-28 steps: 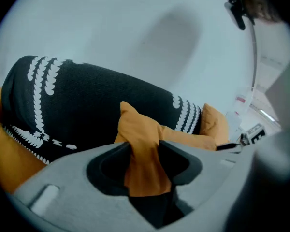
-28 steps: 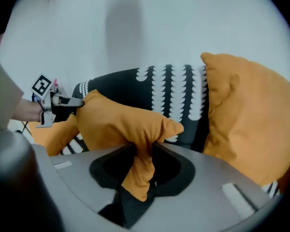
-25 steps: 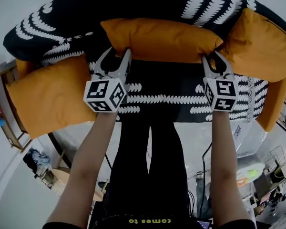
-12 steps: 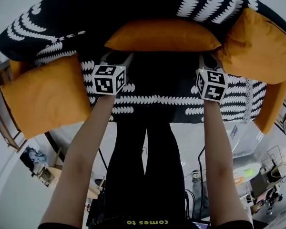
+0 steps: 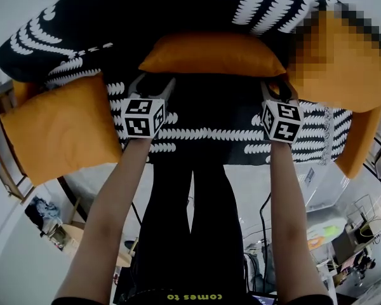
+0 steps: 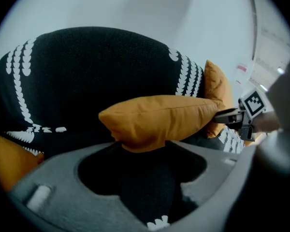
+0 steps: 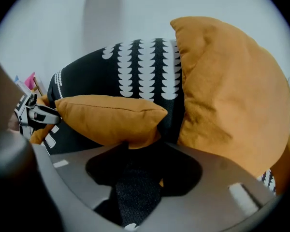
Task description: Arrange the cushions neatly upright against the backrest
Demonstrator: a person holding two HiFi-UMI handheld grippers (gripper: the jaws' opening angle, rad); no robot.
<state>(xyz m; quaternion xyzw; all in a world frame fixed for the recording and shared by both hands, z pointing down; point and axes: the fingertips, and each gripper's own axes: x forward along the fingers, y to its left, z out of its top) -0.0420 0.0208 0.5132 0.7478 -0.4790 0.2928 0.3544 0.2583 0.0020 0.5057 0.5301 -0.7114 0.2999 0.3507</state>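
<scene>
The middle orange cushion (image 5: 213, 53) leans on its long edge against the black, white-patterned backrest (image 5: 146, 11). My left gripper (image 5: 151, 83) is at its lower left corner and my right gripper (image 5: 277, 88) at its lower right corner. Both sets of jaws have just been opening and stand spread. The left gripper view has the cushion's (image 6: 159, 120) bottom edge just beyond my left gripper (image 6: 140, 151), the pads not pressing on it. In the right gripper view the cushion (image 7: 111, 117) likewise sits just past my right gripper (image 7: 142, 151).
A second orange cushion (image 5: 57, 129) lies tilted at the sofa's left end. A third (image 5: 346, 68) leans at the right end, with another orange cushion (image 5: 363, 142) below it. A wooden frame (image 5: 3, 164) stands at the far left. My legs are before the seat (image 5: 209, 132).
Both grippers carried the middle cushion back and down against the backrest. Their jaws, closed on its lower corners before, now stand spread apart and have drawn slightly back from it.
</scene>
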